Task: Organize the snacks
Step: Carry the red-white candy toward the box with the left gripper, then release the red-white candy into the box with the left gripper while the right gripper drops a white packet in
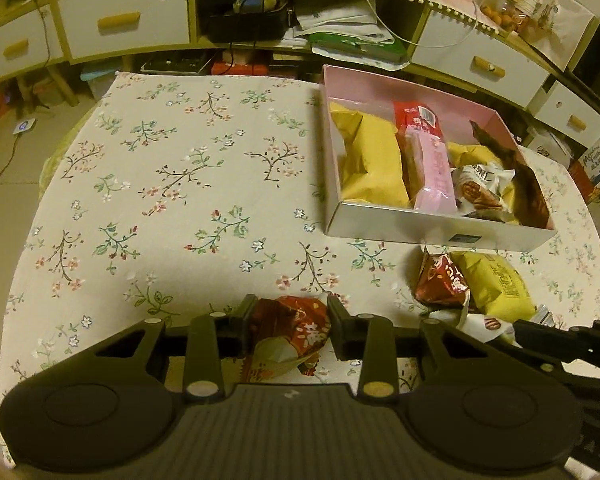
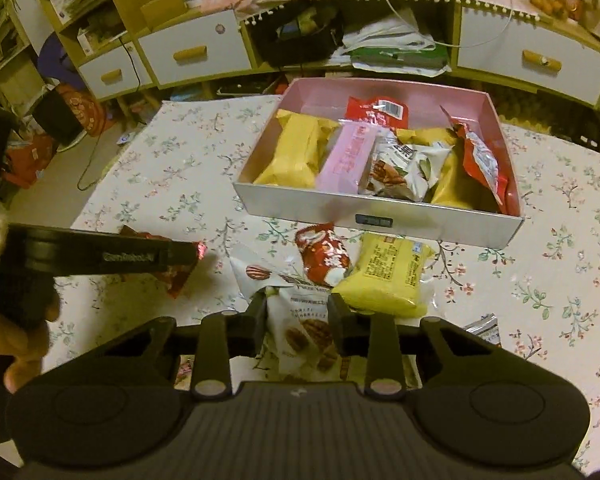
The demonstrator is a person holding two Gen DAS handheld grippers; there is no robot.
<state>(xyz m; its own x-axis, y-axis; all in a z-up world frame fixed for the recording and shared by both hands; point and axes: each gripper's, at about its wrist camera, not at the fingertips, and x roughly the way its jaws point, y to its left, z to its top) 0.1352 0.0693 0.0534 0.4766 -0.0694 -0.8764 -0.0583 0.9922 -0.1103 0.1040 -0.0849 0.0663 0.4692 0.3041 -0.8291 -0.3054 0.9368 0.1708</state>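
A table (image 1: pixel 180 160) under a floral cloth carries a pink-lined box (image 2: pixel 380 210) toward its far side, well filled with snack packs — yellow, pink, red and white ones. Just in front of the box, a yellow pack (image 2: pixel 384 276) and a small red pack (image 2: pixel 324 258) are seen lying side by side on the cloth, touching. The left gripper (image 1: pixel 288 332) is seen with its fingers pinching a red-and-white pack (image 1: pixel 296 336) near the table's front edge. The right gripper (image 2: pixel 298 328) is set around a white nut pack (image 2: pixel 300 336) — the fingers are pressed against its sides. A hand (image 2: pixel 16 344) is partly seen at the left edge of the right view.
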